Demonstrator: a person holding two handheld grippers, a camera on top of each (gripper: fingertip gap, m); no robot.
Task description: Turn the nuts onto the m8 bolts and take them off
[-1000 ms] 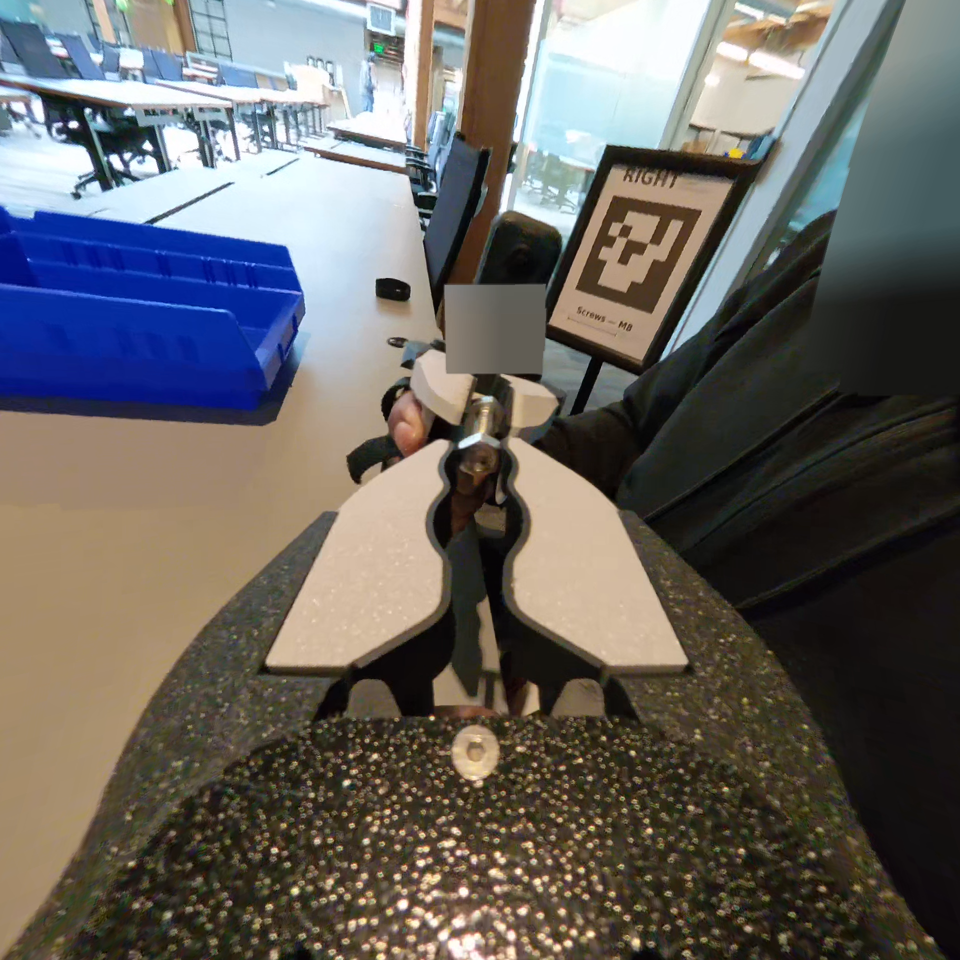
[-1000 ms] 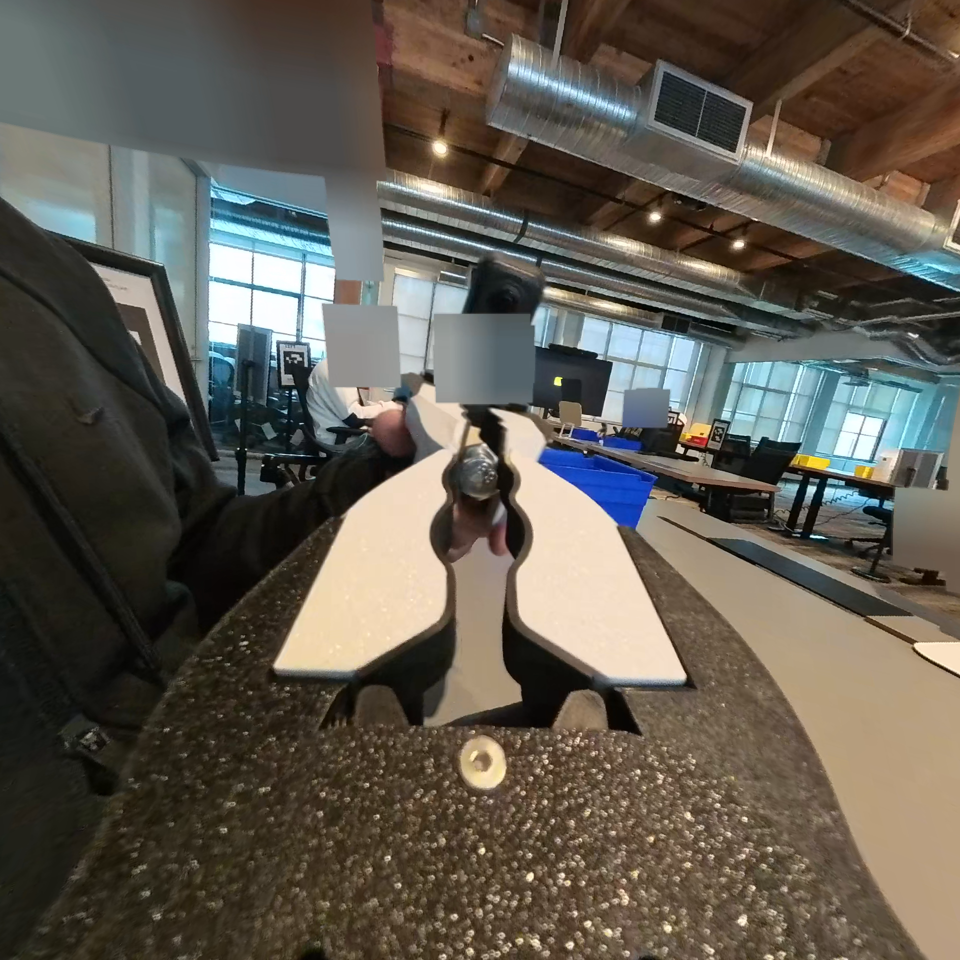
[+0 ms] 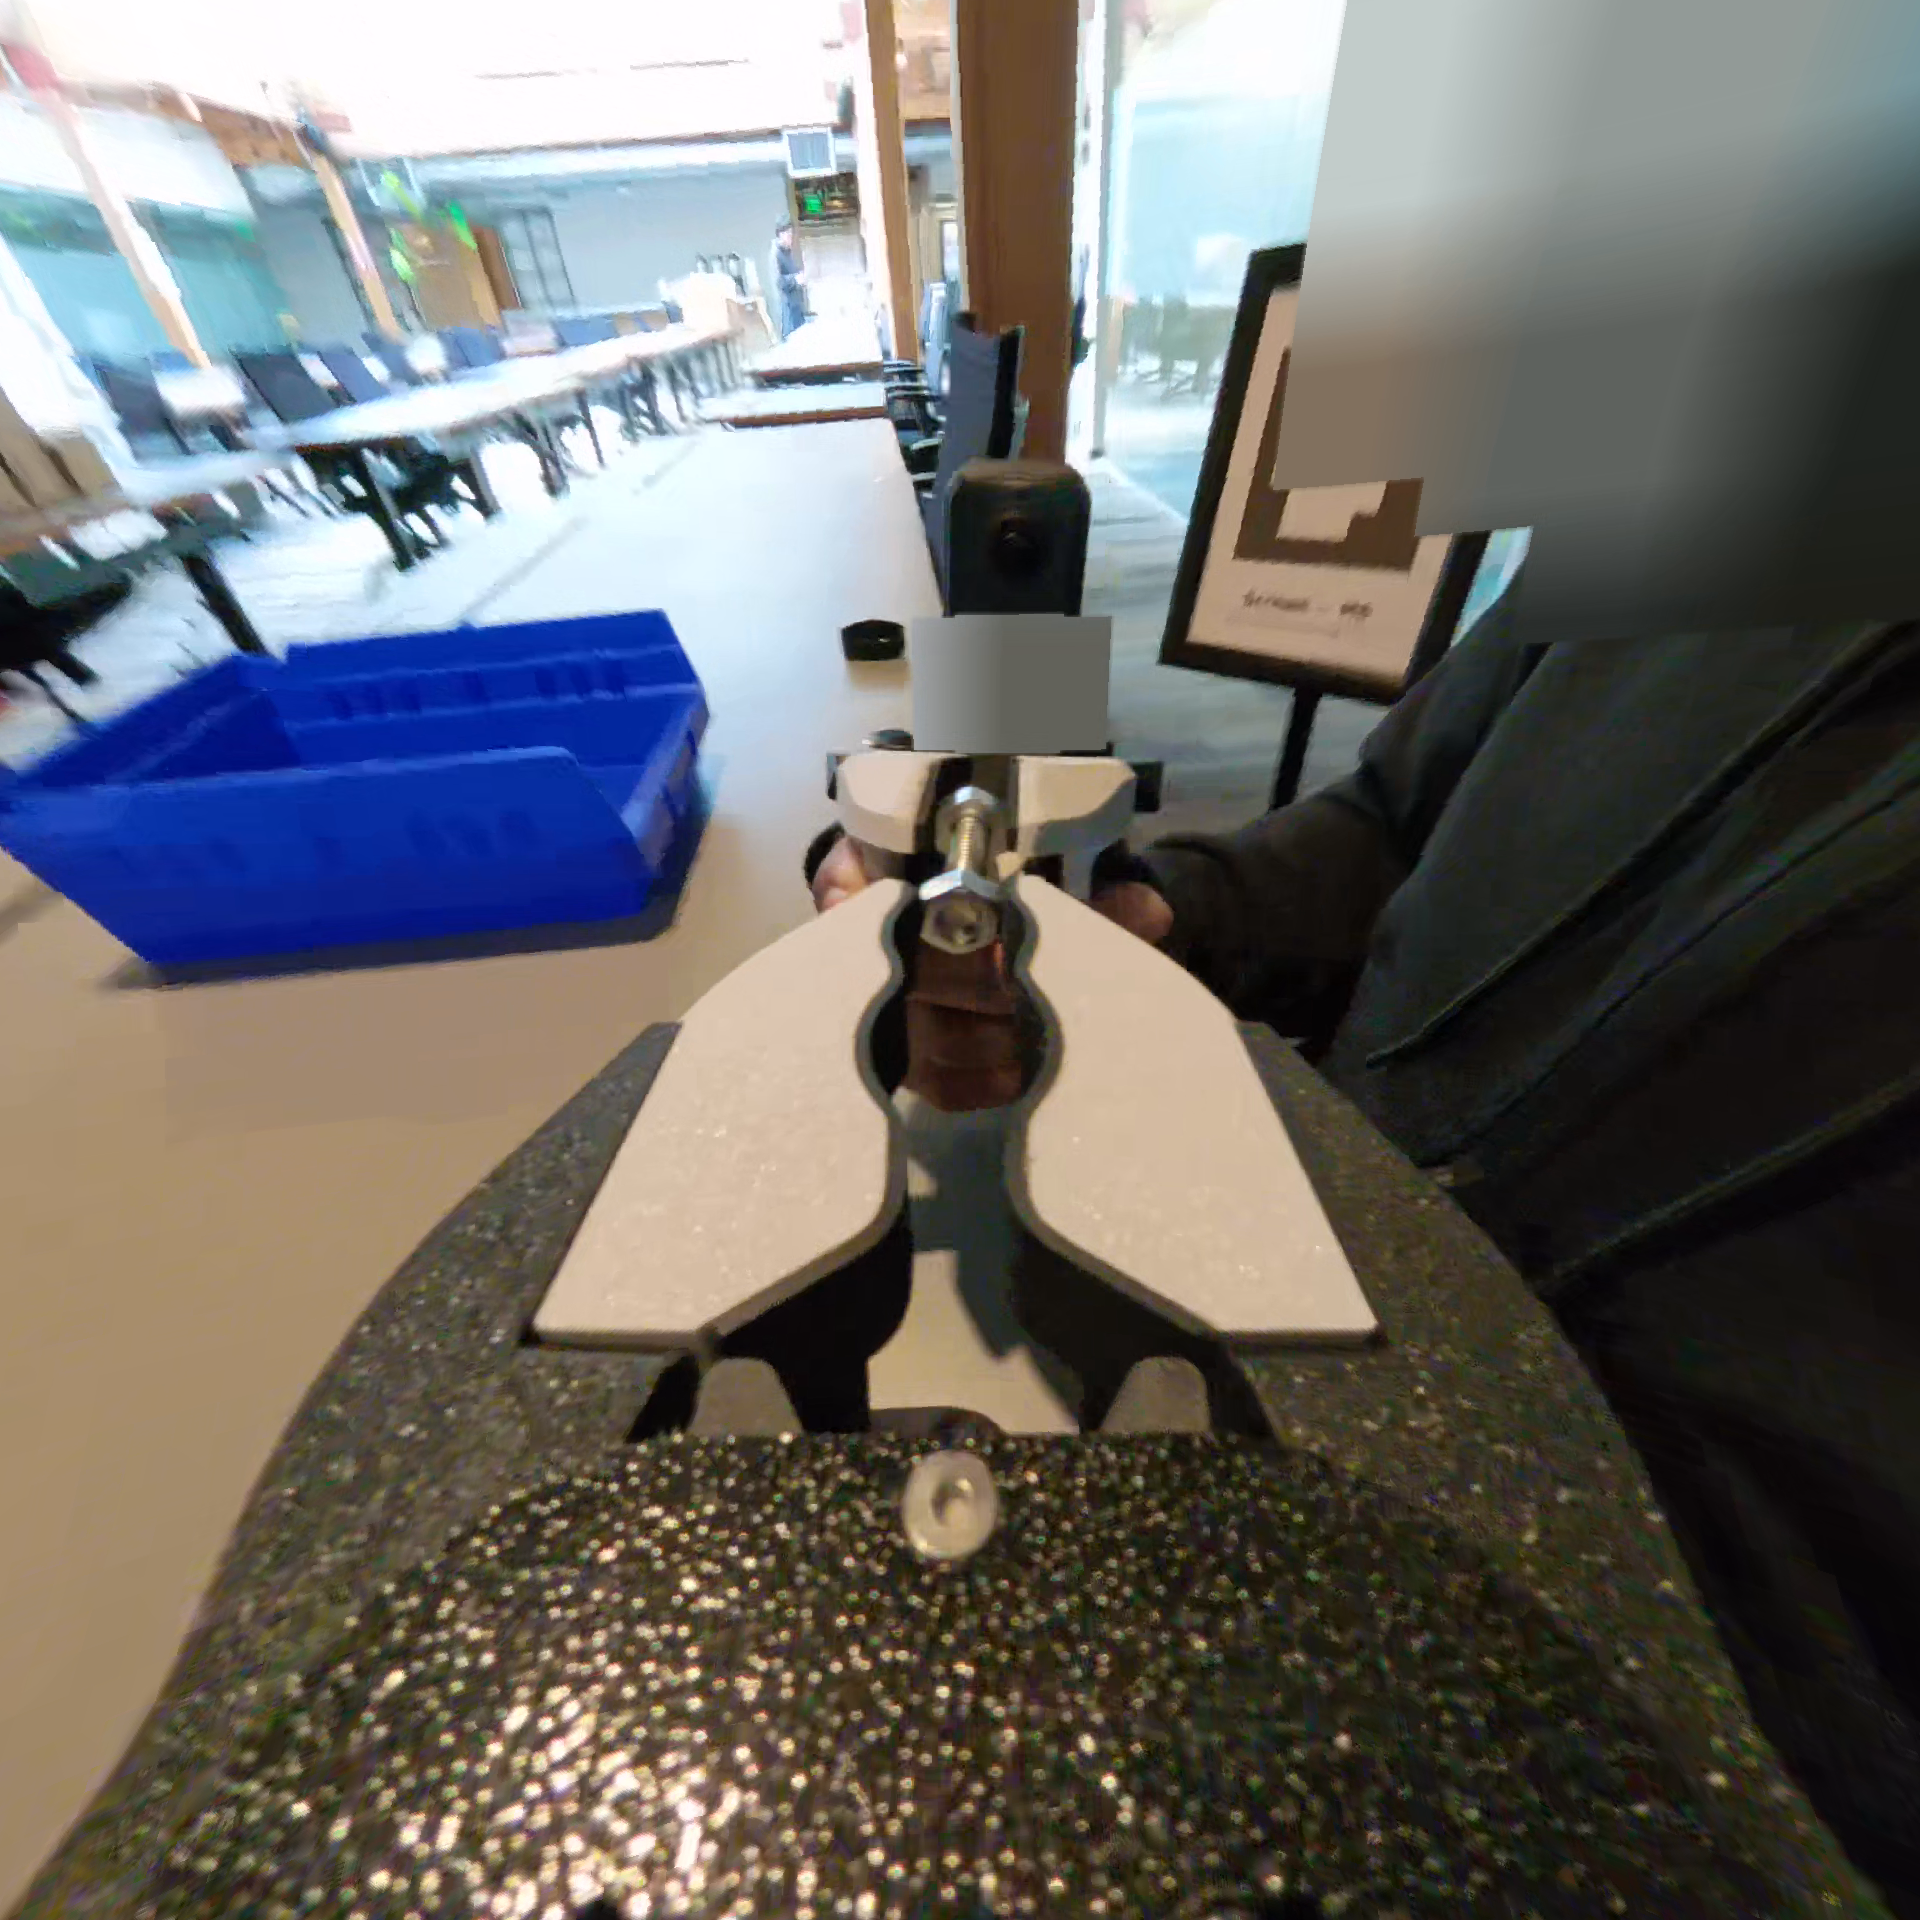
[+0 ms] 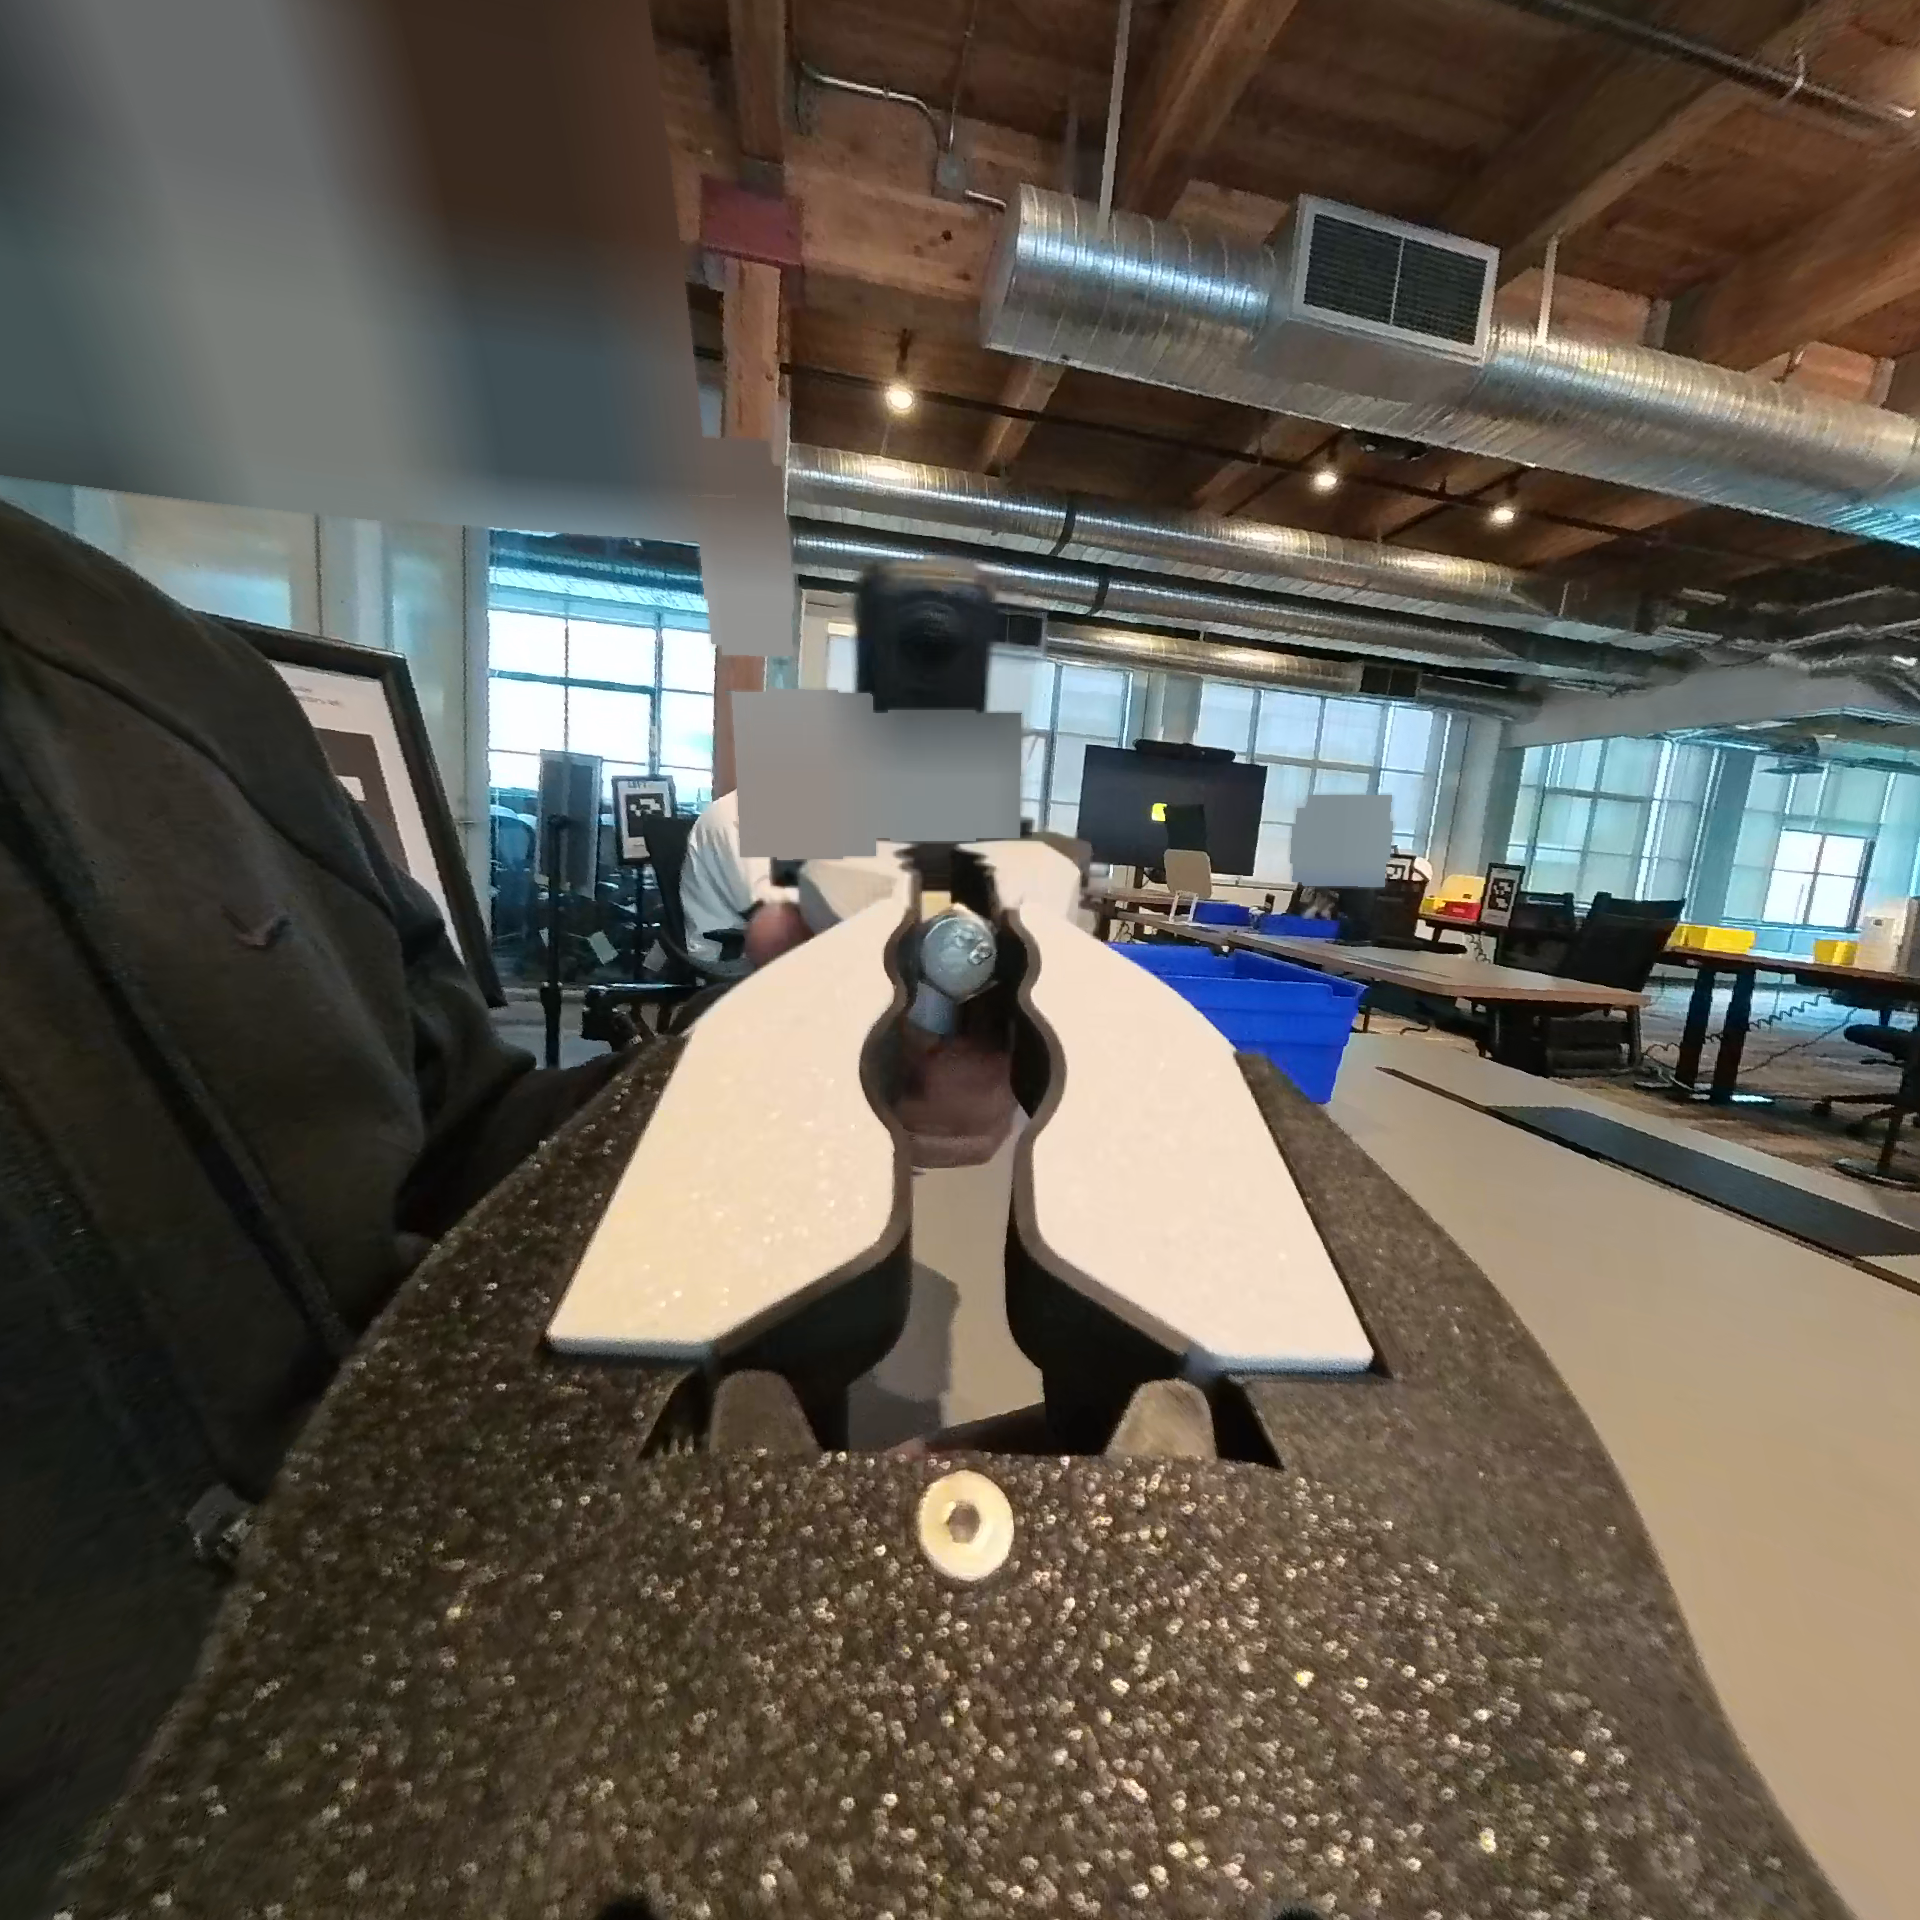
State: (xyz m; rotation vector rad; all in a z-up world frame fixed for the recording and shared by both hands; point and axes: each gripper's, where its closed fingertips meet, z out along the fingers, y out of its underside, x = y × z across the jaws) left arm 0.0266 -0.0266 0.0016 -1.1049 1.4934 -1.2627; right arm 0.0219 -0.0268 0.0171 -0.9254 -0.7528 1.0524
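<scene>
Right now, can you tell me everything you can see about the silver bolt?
The bolt is shiny silver metal with a ridged thread along its shaft. It is held up in the air, stretched between the two grippers. The right gripper is shut on its rounded head. At the other end, a six-sided silver nut sits on the thread, pinched in the left gripper. Bare thread shows between the nut and the head end. Nothing else touches it.

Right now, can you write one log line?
left gripper: shut on nut | right gripper: shut on bolt | nut at bolt's tip, in air
</scene>
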